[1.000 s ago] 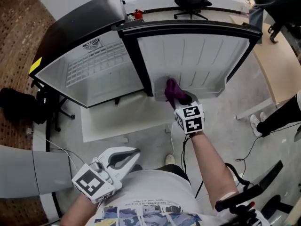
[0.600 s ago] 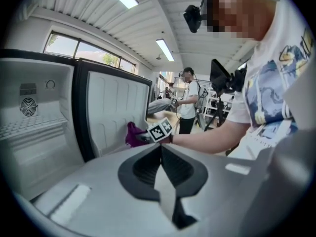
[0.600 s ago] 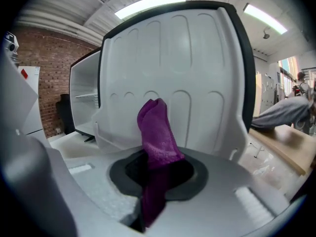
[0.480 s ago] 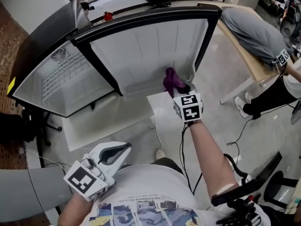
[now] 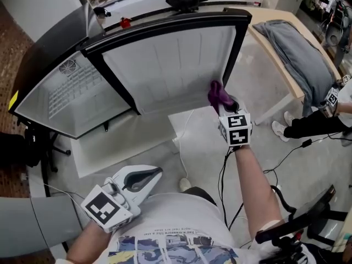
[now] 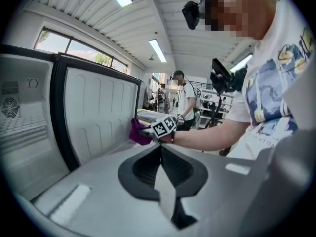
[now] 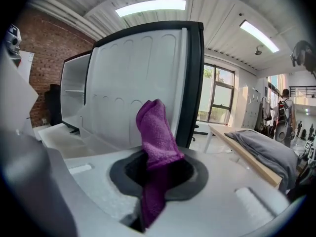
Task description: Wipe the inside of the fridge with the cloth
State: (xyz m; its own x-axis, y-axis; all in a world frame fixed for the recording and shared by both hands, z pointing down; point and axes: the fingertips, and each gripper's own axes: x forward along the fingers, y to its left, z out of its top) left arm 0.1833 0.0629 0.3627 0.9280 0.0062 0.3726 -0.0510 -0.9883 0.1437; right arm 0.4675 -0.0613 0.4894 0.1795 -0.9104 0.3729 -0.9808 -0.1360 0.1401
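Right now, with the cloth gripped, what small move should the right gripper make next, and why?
Probably ease the right gripper left and forward, pressing the purple cloth onto the white door liner. Its jaws clamp the cloth, but it sits by the door's black edge, seemingly off the surface.

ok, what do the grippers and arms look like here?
The left gripper and right gripper are white moulded shells with dark grey lining inside the tongs. Each carries a white cube with black square markers. A black cable trails under the right forearm. Forearms are bare; the T-shirt is white with a blue and yellow print.
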